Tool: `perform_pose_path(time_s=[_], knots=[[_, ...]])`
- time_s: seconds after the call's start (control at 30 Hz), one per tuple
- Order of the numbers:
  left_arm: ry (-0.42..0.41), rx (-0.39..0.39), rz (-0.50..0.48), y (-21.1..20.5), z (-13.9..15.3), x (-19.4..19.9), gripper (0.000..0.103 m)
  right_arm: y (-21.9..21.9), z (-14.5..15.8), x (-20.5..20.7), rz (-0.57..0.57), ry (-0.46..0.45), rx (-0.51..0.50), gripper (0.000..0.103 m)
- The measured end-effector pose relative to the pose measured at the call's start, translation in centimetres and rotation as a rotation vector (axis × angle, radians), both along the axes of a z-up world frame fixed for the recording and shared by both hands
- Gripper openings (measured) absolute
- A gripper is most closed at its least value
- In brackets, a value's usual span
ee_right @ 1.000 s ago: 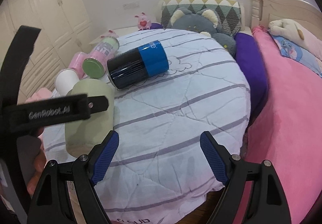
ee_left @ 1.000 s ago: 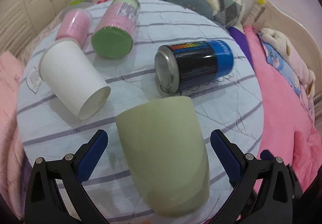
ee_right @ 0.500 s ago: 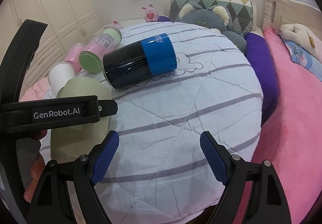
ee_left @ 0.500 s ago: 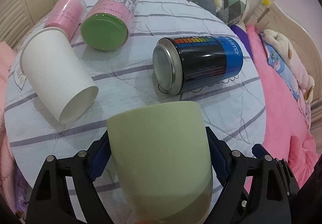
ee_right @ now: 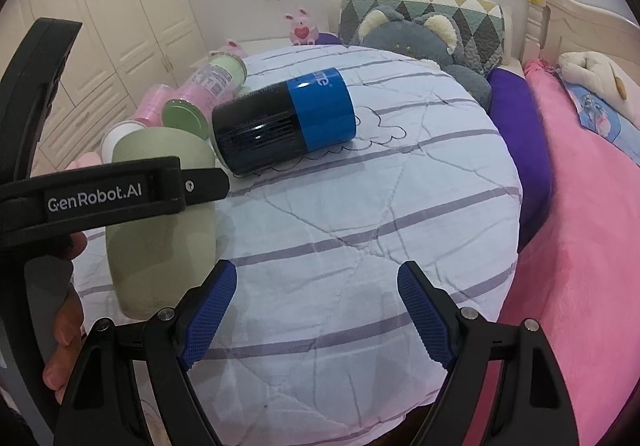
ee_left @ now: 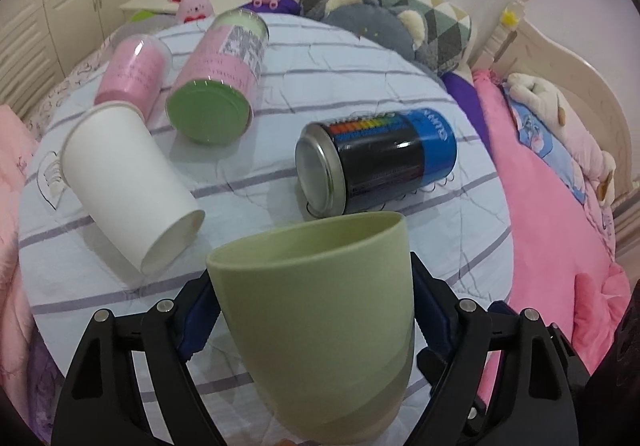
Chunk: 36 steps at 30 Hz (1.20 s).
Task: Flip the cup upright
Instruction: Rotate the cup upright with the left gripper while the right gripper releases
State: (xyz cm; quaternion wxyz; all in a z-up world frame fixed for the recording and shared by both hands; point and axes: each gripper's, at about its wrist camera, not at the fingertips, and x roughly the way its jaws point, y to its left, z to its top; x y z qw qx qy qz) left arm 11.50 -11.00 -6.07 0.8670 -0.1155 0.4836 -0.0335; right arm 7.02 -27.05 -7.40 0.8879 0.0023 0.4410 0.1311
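Observation:
A pale green cup [ee_left: 320, 310] is clamped between the blue pads of my left gripper [ee_left: 312, 306]. It is lifted off the round quilted table and tilted, mouth up and away from me. In the right wrist view the same cup [ee_right: 160, 238] shows at the left, behind the black left gripper arm. My right gripper [ee_right: 316, 310] is open and empty over the near part of the table.
On the table [ee_left: 460, 213] lie a white paper cup [ee_left: 128, 181], a black and blue can [ee_left: 376, 161], a green-lidded jar [ee_left: 220, 85] and a pink cup [ee_left: 132, 69]. Pillows and plush toys lie behind, a pink bed at right.
My left gripper closed on the green cup and lifted it. The cup turned from lying bottom-up toward mouth-up. The right gripper stayed open and barely moved.

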Motion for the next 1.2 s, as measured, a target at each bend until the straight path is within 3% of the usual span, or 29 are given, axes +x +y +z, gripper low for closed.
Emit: perform_pose_path(time_s=[0.27, 0.9, 1.2], knots=[[-0.073, 0.050, 0.001, 0.0, 1.1, -0.6, 0.084, 1.3, -0.2, -0.5, 0.059, 0.006, 0.020, 0.084], [-0.173, 0.156, -0.002, -0.2, 1.8, -1.9, 0.083, 2.4, -2.1, 1.4, 0.048, -0.002, 0.037, 0.084], [-0.170, 0.160, -0.011, 0.0, 1.6, -1.8, 0.083, 3.1, -1.9, 0.3, 0.212, -0.020, 0.003, 0.084]])
